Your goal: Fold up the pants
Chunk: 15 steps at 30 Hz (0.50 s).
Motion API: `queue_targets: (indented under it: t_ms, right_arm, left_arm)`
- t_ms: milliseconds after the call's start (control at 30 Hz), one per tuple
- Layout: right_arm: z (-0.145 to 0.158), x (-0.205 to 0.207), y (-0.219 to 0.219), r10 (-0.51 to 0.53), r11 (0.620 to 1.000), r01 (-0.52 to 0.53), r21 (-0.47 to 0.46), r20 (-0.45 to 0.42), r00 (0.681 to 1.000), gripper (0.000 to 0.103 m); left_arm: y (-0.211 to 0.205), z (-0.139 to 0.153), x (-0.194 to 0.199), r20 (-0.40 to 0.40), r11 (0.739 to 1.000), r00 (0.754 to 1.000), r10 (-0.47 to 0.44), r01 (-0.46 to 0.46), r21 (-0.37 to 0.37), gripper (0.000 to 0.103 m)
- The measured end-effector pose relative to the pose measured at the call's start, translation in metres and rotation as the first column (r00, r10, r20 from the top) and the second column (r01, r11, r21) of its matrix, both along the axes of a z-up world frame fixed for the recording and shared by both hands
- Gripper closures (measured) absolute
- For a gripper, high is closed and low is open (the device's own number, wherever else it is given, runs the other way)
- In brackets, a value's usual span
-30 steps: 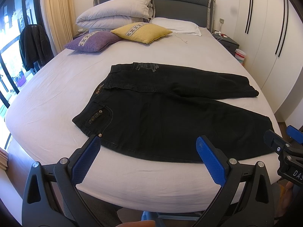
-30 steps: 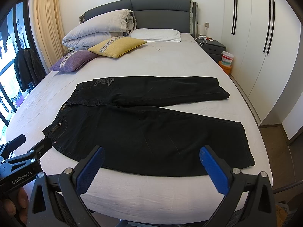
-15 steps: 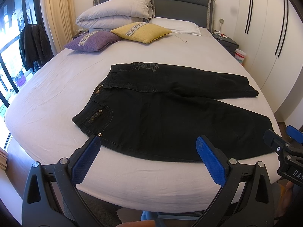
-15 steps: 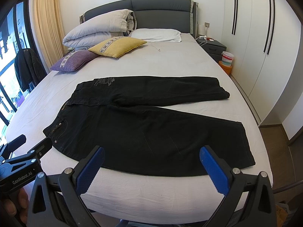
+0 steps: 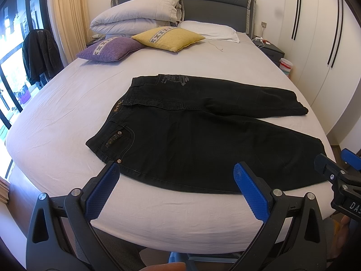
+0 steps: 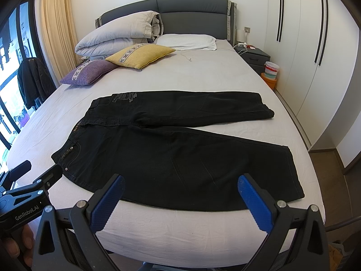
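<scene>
Black pants (image 5: 203, 135), blue-padded tongs (image 5: 176, 187)

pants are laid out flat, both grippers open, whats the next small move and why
Probably lower the left gripper onto the near waistband corner and the right gripper onto the near leg's hem: the black pants lie spread, legs splayed apart, and both open grippers hang short of the fabric.

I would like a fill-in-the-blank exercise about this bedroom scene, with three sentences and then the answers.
1. The black pants lie spread out on the ____.
2. Near the headboard, beside the purple cushion, lies a cushion whose colour is ____.
3. The left gripper and the right gripper both stand ____, holding nothing.

Missing words: bed; yellow; open
</scene>
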State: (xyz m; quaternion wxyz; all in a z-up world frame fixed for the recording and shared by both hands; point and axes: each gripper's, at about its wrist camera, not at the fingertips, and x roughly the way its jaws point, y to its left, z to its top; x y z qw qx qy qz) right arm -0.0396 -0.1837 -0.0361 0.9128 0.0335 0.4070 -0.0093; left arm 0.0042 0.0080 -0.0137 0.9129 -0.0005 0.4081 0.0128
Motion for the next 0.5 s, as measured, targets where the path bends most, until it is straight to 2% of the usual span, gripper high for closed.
queue_targets:
  t_ms: [500]
  right_arm:
    - [-0.0004,0.0000,0.0006,0.000,1.000,0.000,0.001,-0.001,1.000,0.000]
  left_arm:
    - [0.0075,-0.0060,-0.0014,-0.009,1.000,1.000,0.011,-0.011,-0.024,0.000]
